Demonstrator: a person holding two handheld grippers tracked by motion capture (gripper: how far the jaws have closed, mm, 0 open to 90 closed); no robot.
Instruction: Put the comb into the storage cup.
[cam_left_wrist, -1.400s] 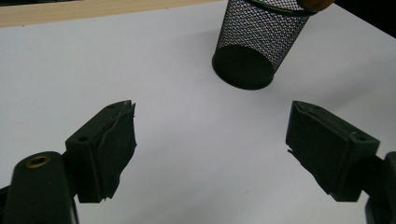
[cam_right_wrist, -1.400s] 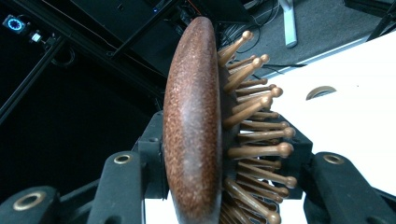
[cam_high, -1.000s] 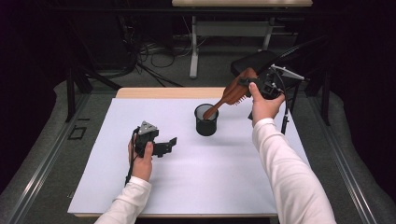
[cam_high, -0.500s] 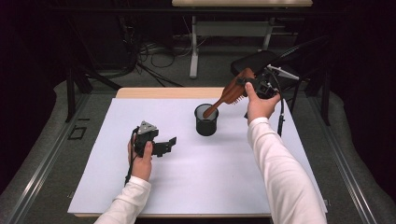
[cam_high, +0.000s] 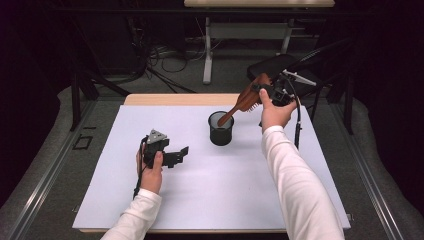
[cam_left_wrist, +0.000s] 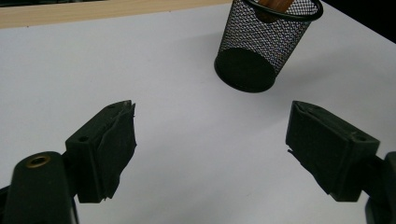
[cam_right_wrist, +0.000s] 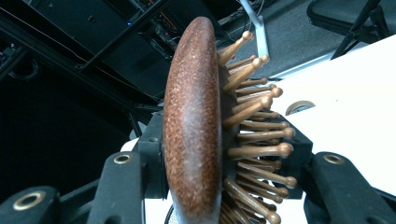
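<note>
**Meanwhile: hairbrush angled into mesh cup**

Up at two o'clock of the white table (cam_high: 200, 200), the right gripper (cam_high: 267, 93) clamps the head of the wooden hairbrush (cam_high: 245, 101), whose handle dips into the black mesh cup (cam_high: 221, 129) near the table's middle. At eight o'clock of the cup, the left gripper (cam_high: 175, 156) rests on the table, jaws spread and holding nothing.

The hairbrush (cam_right_wrist: 194, 126) looked like wood, its rounded back speckled reddish-brown with a soft sheen, its pins (cam_right_wrist: 254, 116) smooth and paler with rounded tips; the cup (cam_left_wrist: 261, 42) was black wire mesh, matt, under a glossier rim; the table (cam_high: 210, 200) was smooth, matt white with a pale wood edge; the left gripper (cam_left_wrist: 210, 140) had matt black plastic, its pads (cam_left_wrist: 119, 140) rough and frayed.
</note>
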